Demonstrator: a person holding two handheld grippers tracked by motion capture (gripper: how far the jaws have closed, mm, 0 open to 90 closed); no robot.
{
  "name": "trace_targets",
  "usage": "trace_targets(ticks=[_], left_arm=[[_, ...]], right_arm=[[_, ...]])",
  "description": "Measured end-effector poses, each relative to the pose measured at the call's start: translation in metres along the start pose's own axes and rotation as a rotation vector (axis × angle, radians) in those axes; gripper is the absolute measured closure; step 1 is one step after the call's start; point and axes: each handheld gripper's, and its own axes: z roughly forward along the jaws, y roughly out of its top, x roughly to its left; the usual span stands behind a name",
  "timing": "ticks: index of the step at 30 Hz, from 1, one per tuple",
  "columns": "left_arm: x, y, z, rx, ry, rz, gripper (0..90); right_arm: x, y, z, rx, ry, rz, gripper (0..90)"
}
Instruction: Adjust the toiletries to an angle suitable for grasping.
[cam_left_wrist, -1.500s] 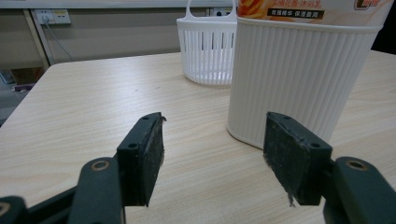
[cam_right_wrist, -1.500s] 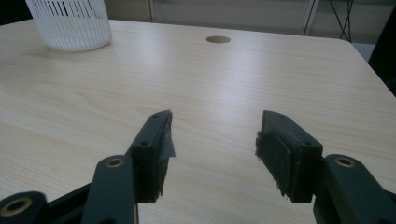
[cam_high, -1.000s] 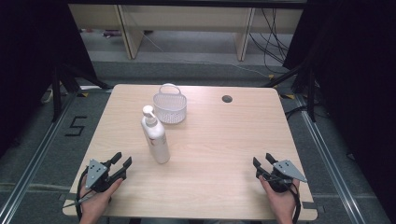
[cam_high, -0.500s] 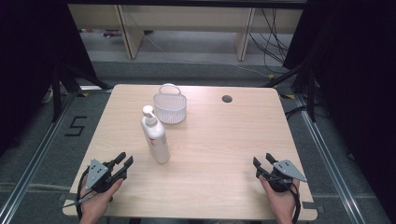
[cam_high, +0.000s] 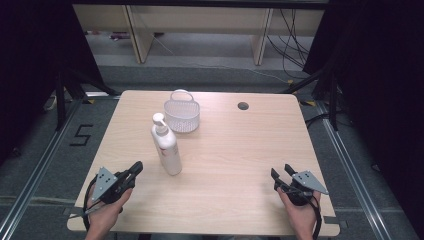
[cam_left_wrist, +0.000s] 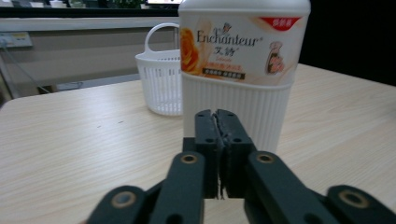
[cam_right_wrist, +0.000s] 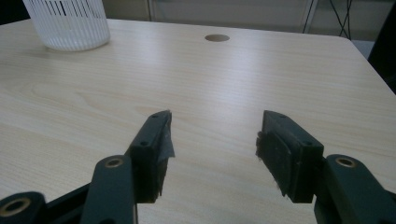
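Observation:
A white pump bottle (cam_high: 167, 147) stands upright left of the table's middle, with a white slotted basket (cam_high: 182, 117) behind it. My left gripper (cam_high: 135, 167) rests near the front left edge and points at the bottle from a short way off. Its jaws have just been closing and now meet, shut on nothing. In the left gripper view the closed tips (cam_left_wrist: 217, 114) sit just short of the bottle (cam_left_wrist: 243, 70), and the basket (cam_left_wrist: 161, 79) is behind to the left. My right gripper (cam_high: 281, 171) lies at the front right, open and empty (cam_right_wrist: 215, 126).
The wooden table (cam_high: 240, 150) has a round cable hole (cam_high: 243, 106) at the back right, which the right gripper view also catches (cam_right_wrist: 217, 38). That view has the basket (cam_right_wrist: 67, 23) at its far left. Shelving and cables lie on the floor beyond the table.
The left gripper's jaws have closed from spread apart to touching, with nothing between them. The right gripper, bottle and basket have not moved.

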Motion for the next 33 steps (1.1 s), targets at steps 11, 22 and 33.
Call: trace_targets(ticks=[11, 22, 33], left_arm=[[-0.012, 0.012, 0.031, 0.016, -0.092, -0.007, 89.7], [-0.021, 0.017, 0.055, 0.028, -0.113, 0.012, 89.7], [-0.036, 0.023, 0.078, 0.052, -0.123, 0.038, 89.6]], right_arm=[[0.001, 0.0, -0.001, 0.018, 0.005, 0.012, 44.3], [-0.001, 0.0, 0.001, 0.002, 0.007, -0.011, 44.1], [-0.001, 0.0, 0.001, 0.0, 0.006, -0.018, 43.8]])
